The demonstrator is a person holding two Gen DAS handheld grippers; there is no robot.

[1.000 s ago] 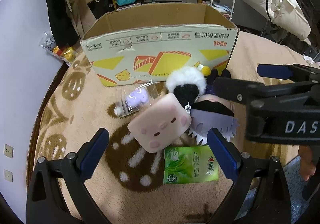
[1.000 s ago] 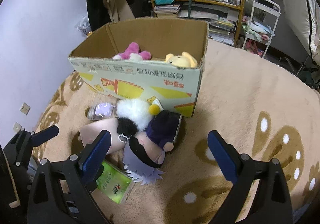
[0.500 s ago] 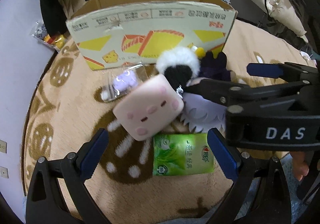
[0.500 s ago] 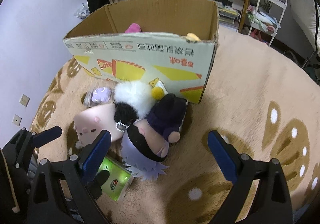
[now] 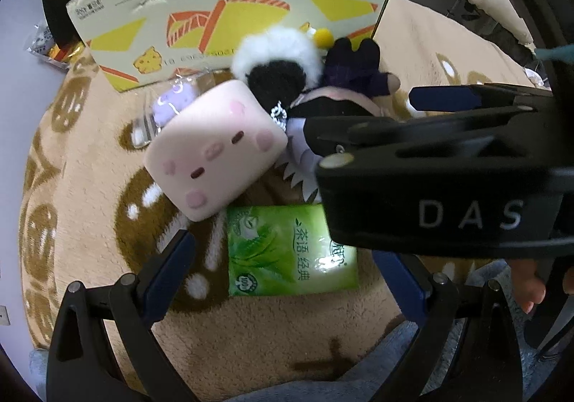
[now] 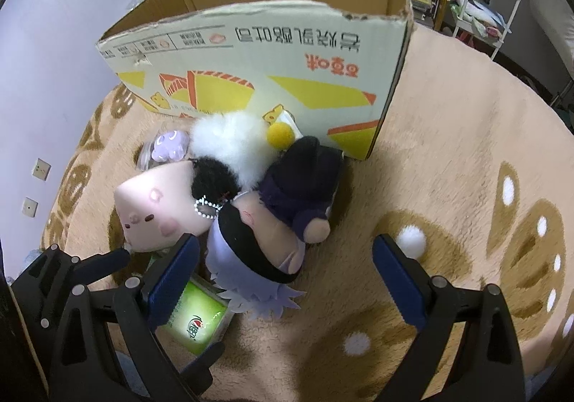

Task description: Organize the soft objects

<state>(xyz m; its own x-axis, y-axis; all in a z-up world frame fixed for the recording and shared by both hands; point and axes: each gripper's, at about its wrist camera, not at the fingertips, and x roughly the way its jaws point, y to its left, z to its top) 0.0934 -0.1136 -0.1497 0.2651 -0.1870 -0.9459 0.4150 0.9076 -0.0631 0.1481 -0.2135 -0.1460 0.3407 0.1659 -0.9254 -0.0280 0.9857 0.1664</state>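
2 grippers low over rug | L (image 5: 287, 265) open, tissue pack (image 5: 292, 255) | R (image 6: 287, 273) open, doll (image 6: 265, 240)

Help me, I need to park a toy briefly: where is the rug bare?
Bare rug lies right of the cardboard box and the purple-haired doll. Another patch lies left of the pink cube plush. Toys crowd the box's front; the green tissue pack lies nearer.

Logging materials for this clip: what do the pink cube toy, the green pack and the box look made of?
Pink cube plush: soft matte fabric, going by its rounded, cushiony edges. Green tissue pack: glossy plastic film, it shows glare. Cardboard box: corrugated cardboard, printed outside, raw brown inside, torn rim.
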